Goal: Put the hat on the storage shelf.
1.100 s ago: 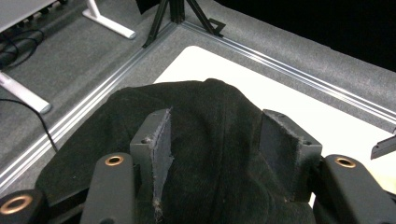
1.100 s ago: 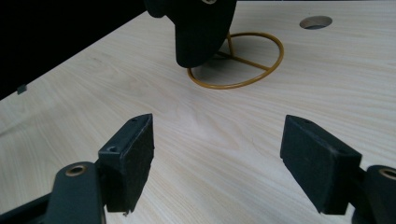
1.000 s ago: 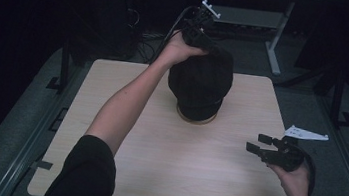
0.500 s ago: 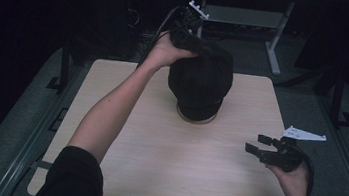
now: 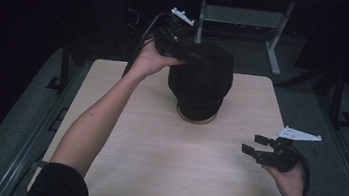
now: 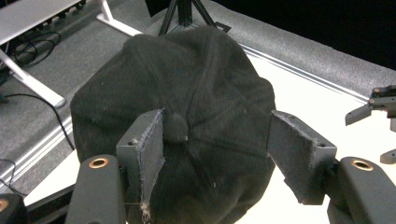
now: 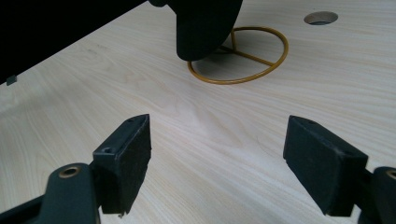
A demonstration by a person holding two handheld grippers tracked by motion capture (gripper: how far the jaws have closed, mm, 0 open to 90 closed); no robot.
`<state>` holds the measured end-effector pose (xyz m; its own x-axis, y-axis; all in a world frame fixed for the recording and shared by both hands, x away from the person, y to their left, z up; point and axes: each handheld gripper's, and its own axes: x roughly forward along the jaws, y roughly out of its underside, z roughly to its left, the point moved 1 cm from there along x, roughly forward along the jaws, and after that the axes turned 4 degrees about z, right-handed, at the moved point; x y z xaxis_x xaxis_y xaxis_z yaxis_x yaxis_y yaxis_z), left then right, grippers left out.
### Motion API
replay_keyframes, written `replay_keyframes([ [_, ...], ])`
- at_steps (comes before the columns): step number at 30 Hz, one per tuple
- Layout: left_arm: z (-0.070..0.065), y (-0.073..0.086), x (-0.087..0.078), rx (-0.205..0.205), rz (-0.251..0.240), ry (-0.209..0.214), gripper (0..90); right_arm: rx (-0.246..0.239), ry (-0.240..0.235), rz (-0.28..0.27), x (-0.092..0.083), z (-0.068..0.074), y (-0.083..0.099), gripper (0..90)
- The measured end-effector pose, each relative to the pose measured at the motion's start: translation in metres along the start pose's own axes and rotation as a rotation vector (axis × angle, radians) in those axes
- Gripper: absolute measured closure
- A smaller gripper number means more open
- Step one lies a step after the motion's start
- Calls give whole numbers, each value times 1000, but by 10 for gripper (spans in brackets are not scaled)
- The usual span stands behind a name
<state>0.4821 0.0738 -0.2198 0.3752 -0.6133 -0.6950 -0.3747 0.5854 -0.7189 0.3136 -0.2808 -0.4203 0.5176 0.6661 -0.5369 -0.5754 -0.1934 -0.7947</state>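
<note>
A black cap [image 5: 199, 81] sits on a gold wire stand [image 5: 195, 118] at the far middle of the wooden table [image 5: 154, 166]. My left gripper [image 5: 188, 54] hovers at the cap's far left side, pointing at its crown. In the left gripper view its jaws straddle the cap [image 6: 187, 93] around the top button, and the pads do not press on it. My left gripper [image 6: 217, 135] is open, and its jaws have just been opening. My right gripper [image 5: 252, 144] is open over the table's right front with nothing between its fingers. Beyond my right gripper [image 7: 217, 135] stand the cap [image 7: 205, 23] and the stand's ring [image 7: 243, 77].
A round hole [image 7: 320, 17] is cut in the tabletop beyond the stand. A grey metal frame [image 5: 243, 16] stands on the carpeted floor behind the table. Bare wood lies between the stand and the table's front edge.
The left hand and forearm have shifted a little to the left and back along the cap's far side. The right hand has not moved.
</note>
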Motion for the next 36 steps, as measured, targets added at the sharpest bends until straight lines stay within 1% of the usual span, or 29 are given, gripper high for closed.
replay_keyframes([
  [2,-1,5,-3,-8,-9,1,351,-3,2,4,1,0,0,224],
  [4,-1,10,-6,-2,-2,1,351,1,2,5,1,1,0,220],
  [6,-1,15,-8,5,-1,-10,349,-3,1,5,1,1,0,217],
  [11,-3,28,-16,-6,-10,-16,344,-9,4,7,2,2,0,211],
  [16,-3,35,-21,-10,-15,-21,343,-13,3,7,4,4,-1,209],
  [17,-2,39,-24,-15,-12,-22,341,-16,4,11,5,5,-1,207],
  [18,-2,41,-25,-11,-13,-26,339,-17,4,12,6,5,-2,207],
  [19,-3,42,-25,-23,-21,-25,339,-16,6,13,6,6,-2,207],
  [20,-3,42,-25,-23,-21,-25,339,-16,6,13,6,6,-2,207],
  [21,-3,46,-28,-22,-20,-28,339,-17,7,10,6,6,-2,206],
  [22,-3,46,-28,-22,-20,-28,339,-17,7,10,6,6,-2,206],
  [23,-3,51,-30,-27,-24,-28,339,-18,8,11,6,6,-2,205],
  [26,-3,55,-31,-28,-17,-32,336,-17,7,12,7,6,-2,205],
  [27,-2,59,-33,-26,-10,-33,336,-19,9,13,7,6,-2,204],
  [29,-2,62,-33,-27,-12,-35,336,-19,9,14,7,6,-2,204],
  [31,-2,67,-35,-36,-11,-32,334,-20,10,17,8,6,-2,203],
  [32,-2,67,-35,-36,-11,-32,331,-20,10,17,8,6,-2,203],
  [33,-2,70,-36,-30,-16,-39,331,-21,11,17,8,7,-2,203],
  [35,-2,73,-37,-41,-22,-38,330,-19,13,20,8,6,-2,203],
  [36,-1,77,-38,-39,-25,-41,328,-19,14,19,8,7,-2,203],
])
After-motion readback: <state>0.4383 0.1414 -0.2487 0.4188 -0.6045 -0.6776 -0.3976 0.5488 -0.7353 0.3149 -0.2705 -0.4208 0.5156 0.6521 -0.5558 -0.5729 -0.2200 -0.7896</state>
